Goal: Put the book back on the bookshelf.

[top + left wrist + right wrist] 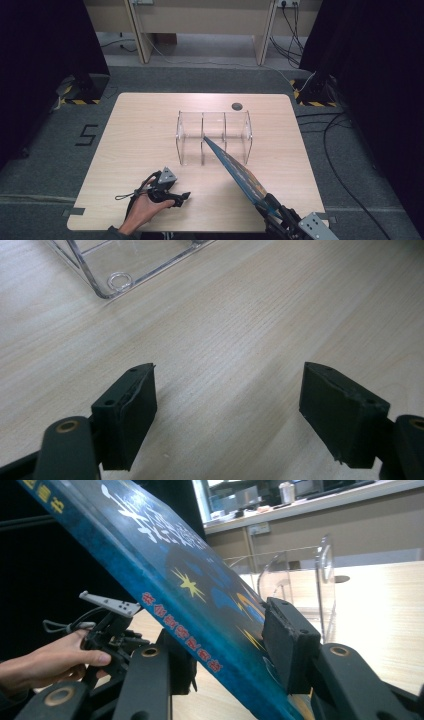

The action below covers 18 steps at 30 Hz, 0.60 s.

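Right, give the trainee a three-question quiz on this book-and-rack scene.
1. True or false: the left claw is empty.
2. What does the right claw grip? A) a cup B) the blue book C) a cable
3. Toward what does the book's far end point?

Key:
1. True; its jaws stand apart over the bare table.
2. B.
3. The clear acrylic rack, at one of its middle dividers.

a lab: black curtains, hazard-taped stands, floor cables.
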Motion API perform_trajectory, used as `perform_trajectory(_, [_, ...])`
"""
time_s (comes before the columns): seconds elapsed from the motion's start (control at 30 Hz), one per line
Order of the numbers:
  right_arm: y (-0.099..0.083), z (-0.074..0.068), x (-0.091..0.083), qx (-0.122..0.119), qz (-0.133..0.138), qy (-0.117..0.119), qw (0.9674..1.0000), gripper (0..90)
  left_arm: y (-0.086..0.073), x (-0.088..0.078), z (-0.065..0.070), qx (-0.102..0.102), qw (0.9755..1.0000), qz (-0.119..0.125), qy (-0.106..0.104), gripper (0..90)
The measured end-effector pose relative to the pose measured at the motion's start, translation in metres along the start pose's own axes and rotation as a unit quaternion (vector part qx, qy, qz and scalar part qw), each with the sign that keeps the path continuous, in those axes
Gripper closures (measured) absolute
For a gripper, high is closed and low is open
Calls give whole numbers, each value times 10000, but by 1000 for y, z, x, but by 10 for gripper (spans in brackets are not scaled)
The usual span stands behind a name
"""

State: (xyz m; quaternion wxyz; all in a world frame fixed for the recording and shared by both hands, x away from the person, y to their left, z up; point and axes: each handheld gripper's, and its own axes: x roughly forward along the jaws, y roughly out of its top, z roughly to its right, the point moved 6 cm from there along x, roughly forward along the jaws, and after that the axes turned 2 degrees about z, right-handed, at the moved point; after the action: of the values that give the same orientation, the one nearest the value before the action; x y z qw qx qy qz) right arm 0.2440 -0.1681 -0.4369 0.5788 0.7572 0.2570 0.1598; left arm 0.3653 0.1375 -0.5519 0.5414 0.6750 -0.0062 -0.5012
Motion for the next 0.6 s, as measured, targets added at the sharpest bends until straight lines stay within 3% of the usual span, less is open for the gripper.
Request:
perform_trajectory(0.1, [2, 3, -2, -24, 58, -57, 10000, 617, 0, 0, 0, 14, 10000, 6, -10, 230])
perform_trajectory(0.6, [9, 22, -10, 457, 263, -357, 9980, 656, 0, 0, 2, 25, 10000, -2, -43, 239])
